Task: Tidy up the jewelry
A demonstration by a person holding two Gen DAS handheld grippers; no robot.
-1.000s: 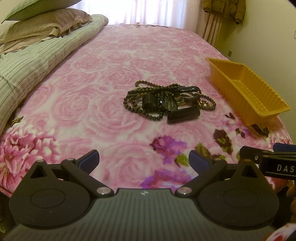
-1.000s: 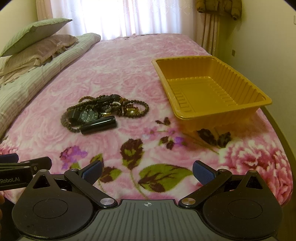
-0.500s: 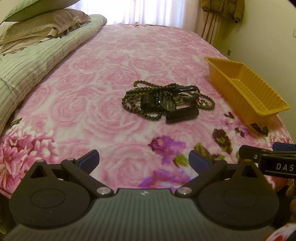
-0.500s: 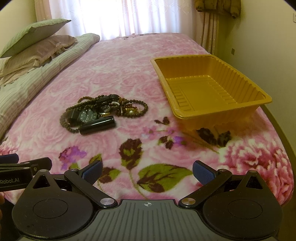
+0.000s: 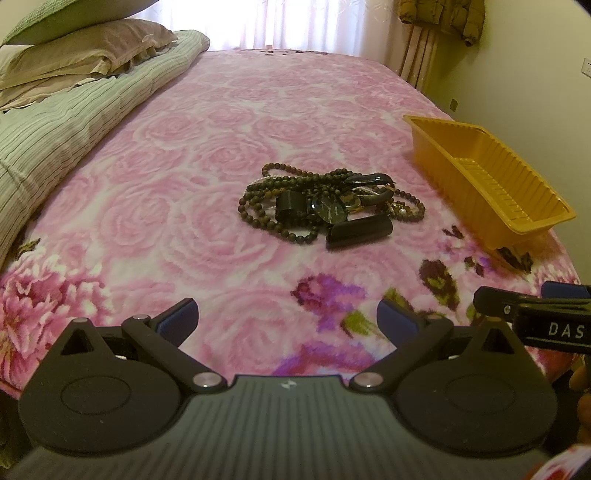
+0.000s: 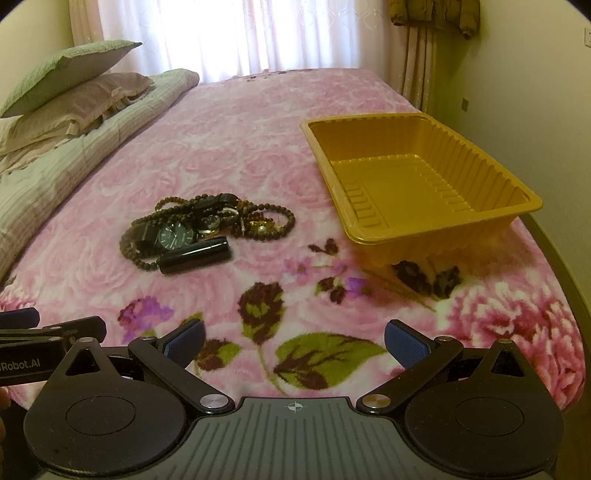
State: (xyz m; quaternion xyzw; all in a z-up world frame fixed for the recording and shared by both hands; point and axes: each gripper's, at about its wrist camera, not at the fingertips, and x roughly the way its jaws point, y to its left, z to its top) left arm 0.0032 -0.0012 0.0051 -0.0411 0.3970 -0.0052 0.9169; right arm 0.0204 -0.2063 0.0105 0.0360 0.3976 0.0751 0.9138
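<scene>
A tangled pile of jewelry point(image 5: 325, 206) lies on the pink floral bedspread: dark bead strands, a black watch point(image 6: 175, 234), gold pieces and a black cylindrical case point(image 6: 195, 255). The pile also shows in the right wrist view point(image 6: 207, 225). An empty orange plastic tray point(image 6: 413, 181) stands to its right; it also shows in the left wrist view point(image 5: 484, 181). My left gripper point(image 5: 288, 321) is open and empty, well short of the pile. My right gripper point(image 6: 295, 341) is open and empty, near the bed's front edge, in front of the tray.
A green striped quilt point(image 5: 55, 140) and stacked pillows point(image 5: 85, 55) lie along the left side of the bed. Curtains point(image 6: 258, 33) and a wall are behind. The bed's right edge runs just past the tray.
Both grippers have moved slightly forward toward the pile and tray. Their jaws have stayed open. Nothing on the bed has moved.
</scene>
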